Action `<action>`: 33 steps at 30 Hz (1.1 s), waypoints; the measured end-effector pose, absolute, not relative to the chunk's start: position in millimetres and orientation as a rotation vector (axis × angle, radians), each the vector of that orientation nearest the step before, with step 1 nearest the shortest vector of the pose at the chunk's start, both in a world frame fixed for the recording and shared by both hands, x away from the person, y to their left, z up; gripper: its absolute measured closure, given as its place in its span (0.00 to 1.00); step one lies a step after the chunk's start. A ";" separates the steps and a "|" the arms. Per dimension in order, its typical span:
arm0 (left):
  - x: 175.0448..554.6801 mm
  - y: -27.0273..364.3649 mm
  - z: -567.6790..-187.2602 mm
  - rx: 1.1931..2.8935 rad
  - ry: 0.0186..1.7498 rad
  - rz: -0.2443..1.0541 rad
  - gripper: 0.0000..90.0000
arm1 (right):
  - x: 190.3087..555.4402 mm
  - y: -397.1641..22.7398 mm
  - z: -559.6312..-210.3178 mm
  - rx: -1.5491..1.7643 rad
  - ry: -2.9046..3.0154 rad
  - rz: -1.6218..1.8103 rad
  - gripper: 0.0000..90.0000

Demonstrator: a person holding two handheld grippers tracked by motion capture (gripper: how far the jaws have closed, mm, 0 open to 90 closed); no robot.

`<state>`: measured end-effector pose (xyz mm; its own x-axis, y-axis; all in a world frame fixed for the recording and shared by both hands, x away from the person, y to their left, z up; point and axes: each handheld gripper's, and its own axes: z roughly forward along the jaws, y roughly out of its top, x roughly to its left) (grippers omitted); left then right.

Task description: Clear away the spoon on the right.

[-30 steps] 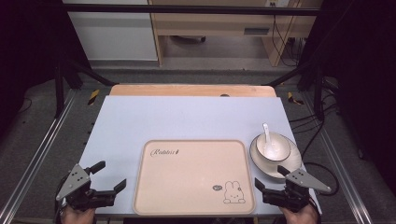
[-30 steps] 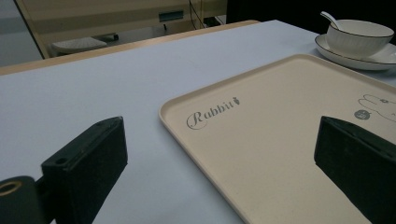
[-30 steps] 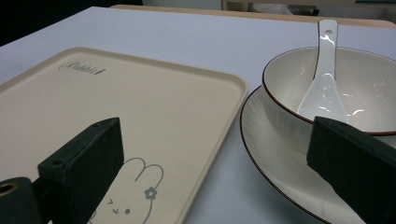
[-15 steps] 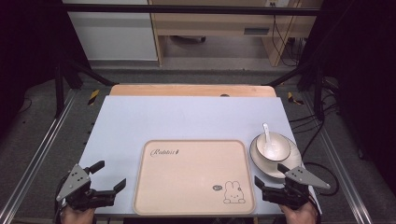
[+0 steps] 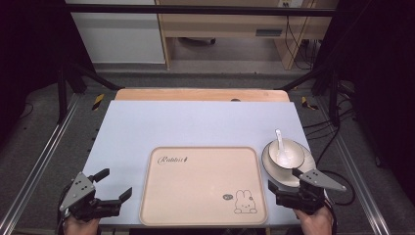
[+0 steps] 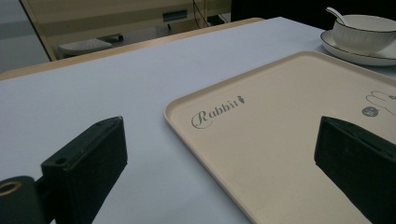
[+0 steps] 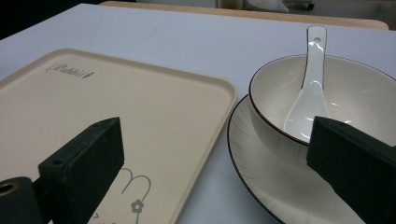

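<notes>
- Pale blue table (image 5: 195, 122), wooden edge at the far side, dark floor around.
- Beige tray (image 5: 203, 183) at the near middle, long axis left to right, rabbit print toward the near right corner.
- Just right of it, plate (image 5: 270, 169) bearing bowl (image 5: 291, 155); spoon (image 5: 280, 145) inside, handle pointing away.
- Spoon's glossy scoop (image 7: 303, 107) clear in the right gripper view.
- Left gripper (image 5: 113, 185) low at the near left, released; right gripper (image 5: 284, 178) at the plate's near rim, also released, both level.

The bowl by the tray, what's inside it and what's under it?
Inside the bowl lies a white spoon, handle leaning on the far rim. Under it sits a plate; the plate's middle is covered by the bowl.
</notes>
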<state>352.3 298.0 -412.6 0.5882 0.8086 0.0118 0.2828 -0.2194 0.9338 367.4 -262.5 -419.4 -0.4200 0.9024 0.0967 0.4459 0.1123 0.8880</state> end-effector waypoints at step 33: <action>352.0 296.3 -412.7 1.793 0.892 0.638 0.02 | 385.2 -271.5 -407.9 1.370 1.962 1.242 0.05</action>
<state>352.0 296.3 -412.7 0.5897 0.8073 0.0242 0.2841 -0.2353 0.9295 385.2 -271.5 -407.9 -0.4111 0.9020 0.1318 0.5053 0.1052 0.8565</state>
